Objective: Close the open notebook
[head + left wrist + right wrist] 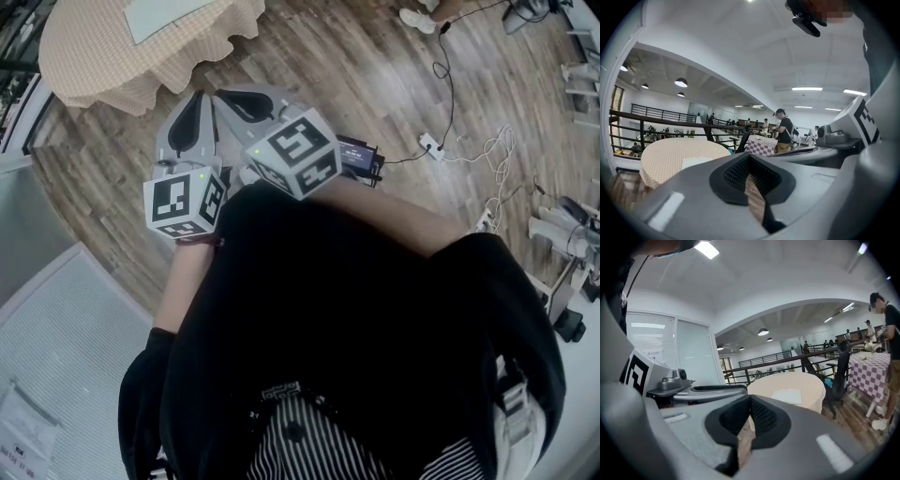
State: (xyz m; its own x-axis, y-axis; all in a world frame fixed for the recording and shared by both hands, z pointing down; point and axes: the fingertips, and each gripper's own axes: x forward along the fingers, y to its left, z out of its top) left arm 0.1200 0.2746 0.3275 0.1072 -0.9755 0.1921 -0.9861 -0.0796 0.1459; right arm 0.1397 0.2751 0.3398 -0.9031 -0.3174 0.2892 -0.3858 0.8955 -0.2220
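Observation:
A round table (94, 66) with a beige checked cloth stands ahead at the upper left of the head view. On it a pale notebook (164, 14) lies flat, also seen as a white sheet (696, 162) in the left gripper view and a notebook (787, 395) in the right gripper view. Both grippers hang side by side over the wooden floor, short of the table. My left gripper (187, 122) has its jaws together with nothing in them, and so does my right gripper (248, 101). Each points at the table: left gripper (750, 161), right gripper (750, 404).
Cables and a power strip (431, 145) lie on the floor at the right, with a black box (359, 157) near my right gripper. A person in a black shirt (783, 133) stands by a purple checked table (872, 369). An office chair (840, 371) stands beside the round table.

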